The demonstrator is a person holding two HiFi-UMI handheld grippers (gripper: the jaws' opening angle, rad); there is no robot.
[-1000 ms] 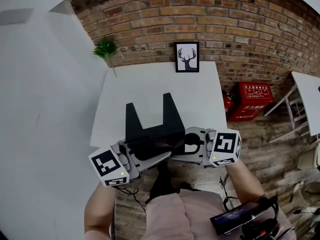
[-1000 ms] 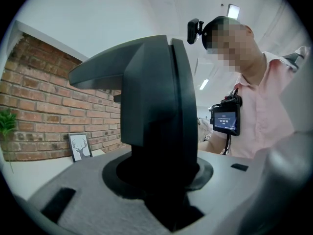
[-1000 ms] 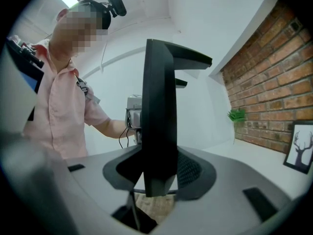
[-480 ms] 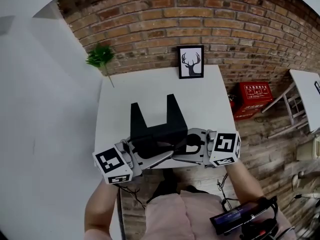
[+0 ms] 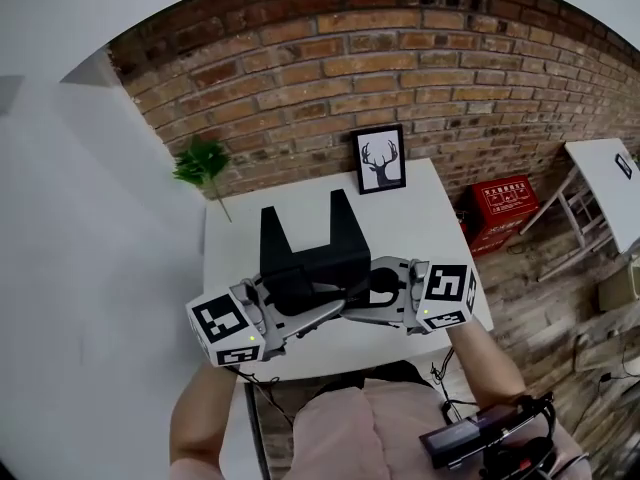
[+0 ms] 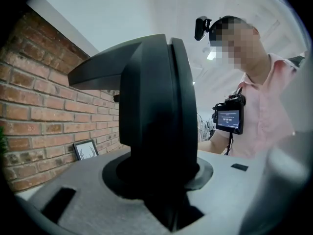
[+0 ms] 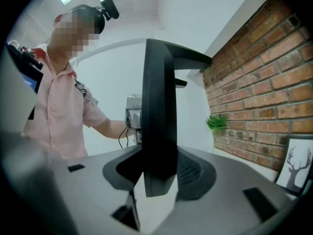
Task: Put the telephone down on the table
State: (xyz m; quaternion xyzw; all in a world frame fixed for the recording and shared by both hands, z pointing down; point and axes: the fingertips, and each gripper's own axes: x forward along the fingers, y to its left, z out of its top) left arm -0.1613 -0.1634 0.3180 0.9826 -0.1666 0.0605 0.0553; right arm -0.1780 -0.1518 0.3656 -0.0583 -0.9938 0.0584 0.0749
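Note:
The telephone (image 5: 308, 250) is a black angular body with two upright prongs, held in the air above the white table (image 5: 425, 223). My left gripper (image 5: 300, 308) comes in from the lower left and is shut on its near left side. From the right, my right gripper (image 5: 358, 296) is shut on its near right side. In the left gripper view the telephone (image 6: 156, 111) fills the space between the jaws of the left gripper (image 6: 161, 195). In the right gripper view a thin edge of the telephone (image 7: 159, 126) stands between the jaws of the right gripper (image 7: 156, 180).
A framed deer picture (image 5: 380, 160) leans against the brick wall at the table's back edge. A green plant (image 5: 200, 163) stands at the back left corner. A red box (image 5: 505, 200) lies on the floor to the right, with another white table (image 5: 605, 178) beyond it.
Both grippers have carried the telephone forward, from in front of the table's near edge to above its surface. The table and wall now sit lower and closer in the head view.

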